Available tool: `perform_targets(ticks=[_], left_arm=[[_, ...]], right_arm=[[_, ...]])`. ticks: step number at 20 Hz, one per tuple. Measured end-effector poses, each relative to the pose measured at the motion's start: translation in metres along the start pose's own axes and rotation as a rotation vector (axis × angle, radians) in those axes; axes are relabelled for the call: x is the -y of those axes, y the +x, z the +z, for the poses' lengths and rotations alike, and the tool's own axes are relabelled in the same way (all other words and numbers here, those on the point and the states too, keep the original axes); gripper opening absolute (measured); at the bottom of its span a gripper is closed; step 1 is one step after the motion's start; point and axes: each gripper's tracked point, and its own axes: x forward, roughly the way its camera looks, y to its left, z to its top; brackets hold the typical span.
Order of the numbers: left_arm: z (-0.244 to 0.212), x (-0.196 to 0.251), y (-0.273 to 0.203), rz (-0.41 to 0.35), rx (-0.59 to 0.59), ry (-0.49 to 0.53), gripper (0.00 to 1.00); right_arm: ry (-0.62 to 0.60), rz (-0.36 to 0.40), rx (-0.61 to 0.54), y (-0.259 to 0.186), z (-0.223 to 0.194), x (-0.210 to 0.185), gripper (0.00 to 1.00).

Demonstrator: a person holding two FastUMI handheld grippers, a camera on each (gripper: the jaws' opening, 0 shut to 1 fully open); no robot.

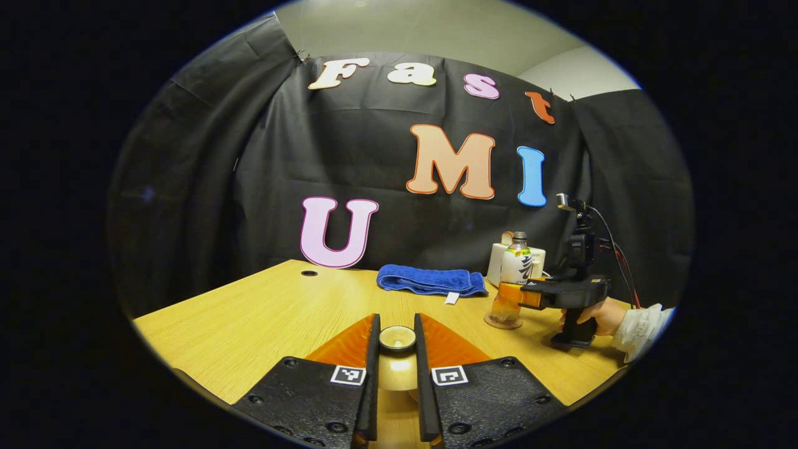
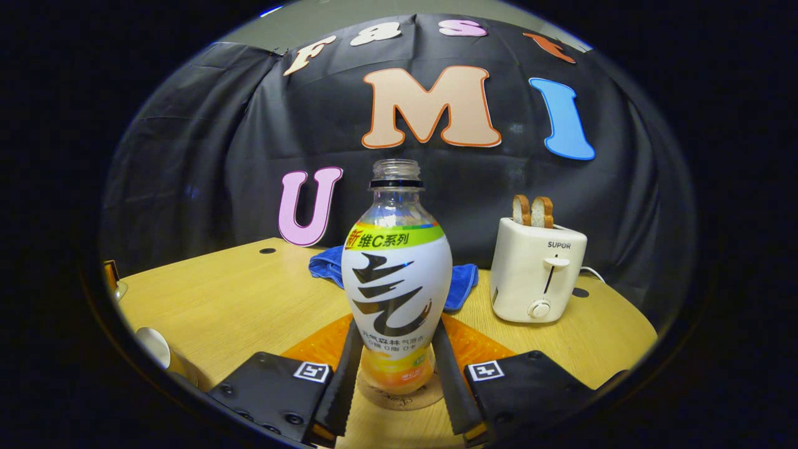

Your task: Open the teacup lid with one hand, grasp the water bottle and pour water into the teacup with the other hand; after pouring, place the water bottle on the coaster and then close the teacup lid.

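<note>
Bulbous clear plastic water bottle (image 2: 396, 280) on round coaster (image 2: 399, 396)

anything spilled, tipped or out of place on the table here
Nothing stands out. The uncapped clear plastic water bottle stands upright on its round coaster between the right gripper fingers; no spill on the wooden table.

Your water bottle (image 2: 396, 280) is standing upright on the round coaster (image 2: 399, 394), cap off, white label with a green band, orange drink low inside. Your teacup (image 1: 397, 360) sits on the wooden table, tan-coloured, and its lid (image 1: 397, 337) is on.
</note>
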Motion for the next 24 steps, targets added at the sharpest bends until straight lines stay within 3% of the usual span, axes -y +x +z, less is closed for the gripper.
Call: perform_targets(ticks=[6, 14, 17, 18, 20, 21, 24], left_arm=[[0.0, 0.003, 0.0, -0.012, 0.002, -0.005, 0.23], [-0.002, 0.014, 0.001, -0.034, -0.007, -0.009, 0.23], [-0.005, 0.021, 0.003, -0.047, -0.016, -0.007, 0.24], [-0.006, 0.024, 0.004, -0.054, -0.019, -0.005, 0.24], [-0.011, 0.031, 0.005, -0.067, -0.03, 0.005, 0.24], [-0.012, 0.034, 0.007, -0.073, -0.036, 0.01, 0.24], [-0.02, 0.042, 0.011, -0.088, -0.056, 0.022, 0.24]], right_arm=[[0.027, -0.017, -0.012, 0.004, -0.005, 0.007, 0.65], [0.026, -0.012, -0.017, 0.001, -0.005, 0.004, 0.8], [0.034, -0.014, -0.019, -0.005, -0.007, 0.007, 0.9], [0.038, -0.015, -0.018, -0.008, -0.006, 0.008, 0.99], [0.046, -0.017, -0.017, -0.013, -0.006, 0.012, 0.93], [0.049, -0.02, -0.014, -0.017, -0.007, 0.014, 0.97], [0.068, -0.027, -0.008, -0.028, -0.006, 0.024, 0.93]])
